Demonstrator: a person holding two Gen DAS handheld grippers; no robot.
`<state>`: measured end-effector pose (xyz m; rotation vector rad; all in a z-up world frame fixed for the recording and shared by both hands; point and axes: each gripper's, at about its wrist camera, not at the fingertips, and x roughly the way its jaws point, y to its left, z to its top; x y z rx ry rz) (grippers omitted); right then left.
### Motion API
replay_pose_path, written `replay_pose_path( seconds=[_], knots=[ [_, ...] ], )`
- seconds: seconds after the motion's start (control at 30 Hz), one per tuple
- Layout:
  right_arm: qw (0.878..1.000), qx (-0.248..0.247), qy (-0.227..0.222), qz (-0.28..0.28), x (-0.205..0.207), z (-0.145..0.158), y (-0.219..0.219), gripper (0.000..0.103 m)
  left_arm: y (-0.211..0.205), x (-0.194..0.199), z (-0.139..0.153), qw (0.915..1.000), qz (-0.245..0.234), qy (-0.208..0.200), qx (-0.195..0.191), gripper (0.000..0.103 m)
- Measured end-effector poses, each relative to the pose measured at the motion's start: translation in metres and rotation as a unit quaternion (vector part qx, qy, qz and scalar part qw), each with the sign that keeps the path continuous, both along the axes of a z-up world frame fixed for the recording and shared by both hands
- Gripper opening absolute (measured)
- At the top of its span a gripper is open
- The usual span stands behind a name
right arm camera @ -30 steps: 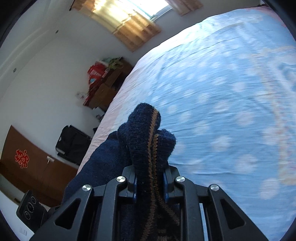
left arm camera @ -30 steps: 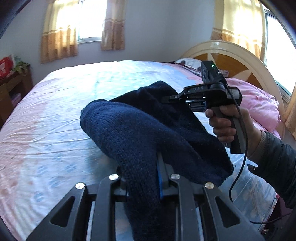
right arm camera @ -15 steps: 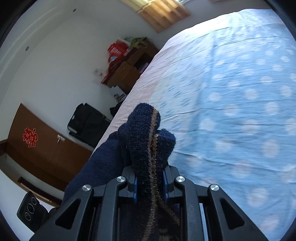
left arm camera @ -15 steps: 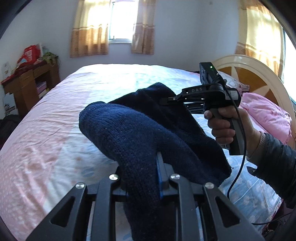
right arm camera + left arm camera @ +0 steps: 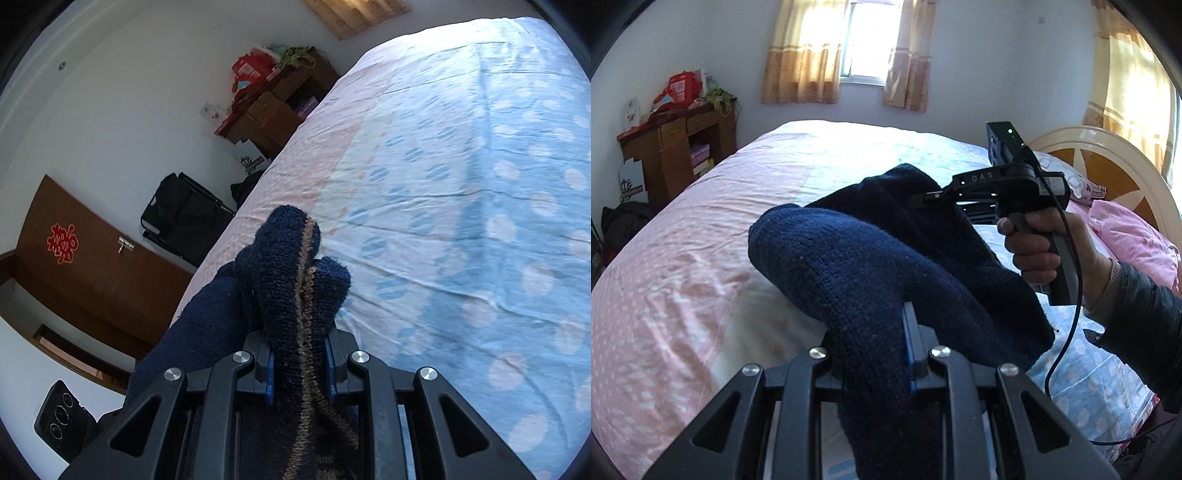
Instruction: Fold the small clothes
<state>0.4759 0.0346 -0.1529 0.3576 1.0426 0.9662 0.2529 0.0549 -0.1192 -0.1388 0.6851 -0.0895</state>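
Currently sweater (image 5: 871, 266) hangs bunched above the bed (image 5: 683, 266), strung between both grippers. Desk (image 5: 676, 147) stands far left by the wall, window (image 5: 868, 44) behind, headboard (image 5: 1108, 162) and pink pillow (image 5: 1134, 240) right. Left gripper (image 5: 875, 354) is clamped on a navy fold; right gripper (image 5: 299, 365), in a hand (image 5: 1038, 251), is clamped on the brown-striped edge.

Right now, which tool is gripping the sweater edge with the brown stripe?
The right tool: the bunched navy sweater between its fingers shows a brown stripe. The left tool grips plain navy knit.
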Motion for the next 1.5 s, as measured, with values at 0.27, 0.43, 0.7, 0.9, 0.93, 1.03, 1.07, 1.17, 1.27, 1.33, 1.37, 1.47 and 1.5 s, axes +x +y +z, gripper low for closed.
replay_pose_path(
  seconds=[0.27, 0.43, 0.7, 0.9, 0.93, 1.03, 1.07, 1.17, 1.27, 1.33, 1.37, 1.47, 1.5],
  knots=[
    [0.999, -0.026, 0.013, 0.017, 0.004, -0.013, 0.028, 0.020, 0.010, -0.012, -0.015, 0.9995, 0.021, 0.012, -0.021, 0.022],
    [0.999, -0.041, 0.018, 0.026, 0.001, -0.027, 0.042, 0.020, 0.018, -0.022, -0.033, 0.9984, 0.033, 0.031, -0.033, 0.022],
    [0.998, -0.064, 0.028, 0.009, 0.005, -0.048, 0.045, 0.020, 0.015, -0.027, -0.049, 0.9974, 0.039, 0.046, -0.040, 0.022],
    [0.997, -0.067, 0.038, 0.001, 0.004, -0.058, 0.044, 0.021, 0.021, -0.035, -0.072, 0.9955, 0.045, 0.059, -0.059, 0.023],
    [0.997, -0.066, 0.040, 0.001, 0.003, -0.059, 0.044, 0.022, 0.023, -0.038, -0.075, 0.9949, 0.046, 0.058, -0.068, 0.023],
    [0.997, -0.068, 0.043, 0.003, 0.000, -0.060, 0.043, 0.027, 0.026, -0.041, -0.075, 0.9944, 0.046, 0.047, -0.082, 0.025],
    [0.997, -0.070, 0.038, 0.001, -0.004, -0.057, 0.039, 0.030, 0.027, -0.041, -0.072, 0.9943, 0.048, 0.043, -0.085, 0.029],
    [0.997, -0.080, 0.002, -0.010, -0.022, -0.042, 0.024, 0.032, 0.031, -0.044, -0.058, 0.9937, 0.057, 0.025, -0.093, 0.033],
    [0.997, -0.059, -0.054, -0.018, -0.052, -0.017, -0.001, 0.034, 0.034, -0.045, -0.046, 0.9939, 0.066, 0.007, -0.089, 0.038],
    [0.997, -0.035, -0.073, -0.002, -0.077, -0.003, -0.012, 0.037, 0.034, -0.040, -0.045, 0.9943, 0.075, 0.009, -0.075, 0.043],
    [0.996, -0.022, -0.080, 0.011, -0.090, 0.002, -0.015, 0.038, 0.035, -0.038, -0.046, 0.9943, 0.079, 0.012, -0.071, 0.047],
    [0.993, -0.008, -0.094, 0.068, -0.132, 0.010, -0.012, 0.038, 0.039, -0.036, -0.043, 0.9930, 0.081, 0.010, -0.086, 0.052],
    [0.991, -0.011, -0.099, 0.088, -0.146, 0.008, -0.010, 0.038, 0.038, -0.039, -0.041, 0.9927, 0.080, 0.004, -0.090, 0.057]
  ],
)
